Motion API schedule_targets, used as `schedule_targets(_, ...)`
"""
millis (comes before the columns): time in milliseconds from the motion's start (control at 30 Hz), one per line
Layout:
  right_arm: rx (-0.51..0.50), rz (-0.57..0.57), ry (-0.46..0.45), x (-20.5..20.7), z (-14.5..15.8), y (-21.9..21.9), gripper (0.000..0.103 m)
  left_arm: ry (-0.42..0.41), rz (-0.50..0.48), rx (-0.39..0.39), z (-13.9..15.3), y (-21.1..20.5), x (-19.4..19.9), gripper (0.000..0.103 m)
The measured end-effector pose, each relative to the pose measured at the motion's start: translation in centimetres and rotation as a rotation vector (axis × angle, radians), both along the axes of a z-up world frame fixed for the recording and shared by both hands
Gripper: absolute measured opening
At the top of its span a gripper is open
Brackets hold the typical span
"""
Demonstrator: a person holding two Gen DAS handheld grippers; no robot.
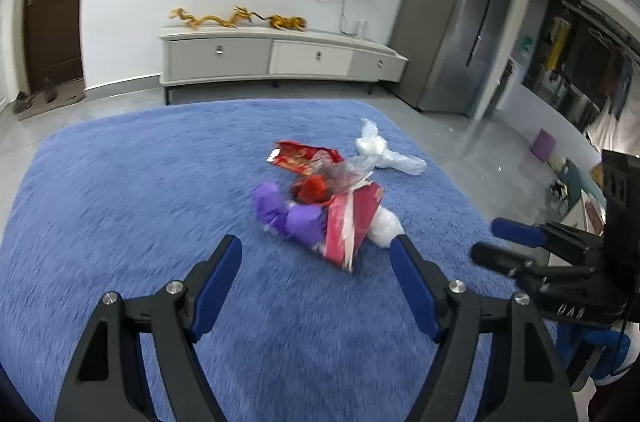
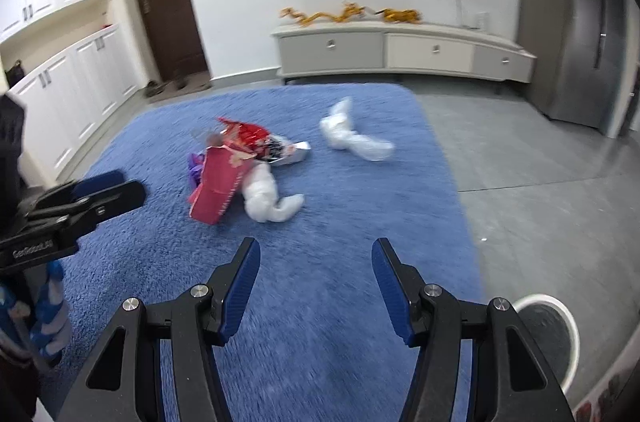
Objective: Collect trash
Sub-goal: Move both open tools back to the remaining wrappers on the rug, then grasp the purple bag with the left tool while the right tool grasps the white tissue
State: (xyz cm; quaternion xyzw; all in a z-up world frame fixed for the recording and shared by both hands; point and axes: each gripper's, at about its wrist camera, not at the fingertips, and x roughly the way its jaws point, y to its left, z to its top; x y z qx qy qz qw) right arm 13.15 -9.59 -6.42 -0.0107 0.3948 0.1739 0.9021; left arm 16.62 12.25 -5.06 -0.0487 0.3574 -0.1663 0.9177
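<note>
The left claw (image 1: 316, 248) is held released above the blue rug (image 1: 120, 202), its jaws spread wide with nothing between them. Just ahead of it, near the middle of the rug, the trash is seen in one loose heap. At the left of the heap a purple wrapper (image 1: 286, 216) is found. Touching it on the right, a red carton (image 1: 352, 222) lies tilted, with a crumpled red snack bag (image 1: 302, 156) behind it. A white plastic wad (image 1: 386, 226) rests against the carton's right side. A second white plastic bag (image 1: 380, 150) lies apart, farther back and to the right.

The right claw (image 2: 316, 254) is likewise held released and empty over the rug, nearer the rug's right edge. In the right wrist view, a round white-rimmed bin (image 2: 548, 334) is seen on the grey floor (image 2: 540, 182) at the lower right, just beside the rug. A TV cabinet (image 1: 280, 56) stands against the far wall.
</note>
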Motion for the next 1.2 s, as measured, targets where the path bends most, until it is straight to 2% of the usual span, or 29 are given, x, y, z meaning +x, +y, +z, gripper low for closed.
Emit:
schedule_targets(133, -0.002, 0.027, 0.013, 1.4, -0.7, 0.3, 0.056, 0.0, -0.03, 0.043, -0.5, -1.2, 2.0, 0.075)
schedule_targets(333, 0.022, 0.041, 0.019, 2.6, -0.8, 0.0, 0.056, 0.025, 0.014, -0.03, -0.9, 0.9, 4.1, 0.075)
schedule_targets(400, 0.041, 0.054, 0.021, 3.0, -0.8, 0.3, 0.056, 0.063, 0.061, -0.081, -1.3, 2.3, 5.4, 0.075)
schedule_targets(500, 0.055, 0.069, 0.024, 3.9, -0.9, 1.0, 0.056, 0.109, 0.117, -0.089, -2.1, 3.1, 7.1, 0.07)
schedule_targets(567, 0.059, 0.078, 0.029, 4.4, -1.1, 1.5, 0.056, 0.167, 0.124, -0.101, -3.1, 3.2, 8.6, 0.066)
schedule_targets(633, 0.057, 0.095, 0.042, 5.0, -1.6, 2.0, 0.056, 0.22, 0.108, -0.117, -4.1, 2.9, 9.5, 0.057)
schedule_targets(700, 0.065, 0.122, 0.073, 5.6, -2.5, 2.6, 0.056, 0.215, 0.104, -0.108, -4.1, 2.6, 9.6, 0.053)
schedule_targets(800, 0.08, 0.147, 0.102, 6.3, -3.4, 3.2, 0.056, 0.208, 0.059, -0.119, -3.9, 1.9, 9.4, 0.029)
schedule_targets(833, 0.081, 0.147, 0.101, 6.4, -3.4, 3.2, 0.054, 0.199, 0.051, -0.113, -3.8, 1.6, 9.2, 0.028)
schedule_targets(867, 0.089, 0.154, 0.096, 6.4, -3.2, 3.2, 0.043, 0.175, 0.053, -0.086, -3.7, 1.2, 9.0, 0.025)
schedule_targets(967, 0.108, 0.169, 0.094, 6.1, -3.0, 2.9, 0.029, 0.151, 0.059, -0.08, -3.3, 0.9, 8.3, 0.019)
schedule_targets(1033, 0.107, 0.173, 0.087, 5.4, -2.8, 2.7, 0.024, 0.139, 0.07, -0.08, -3.1, 1.1, 7.6, 0.018)
schedule_targets(1200, 0.093, 0.153, 0.064, 2.8, -2.0, 1.3, 0.022, 0.096, 0.107, -0.032, -2.2, 1.6, 4.8, 0.018)
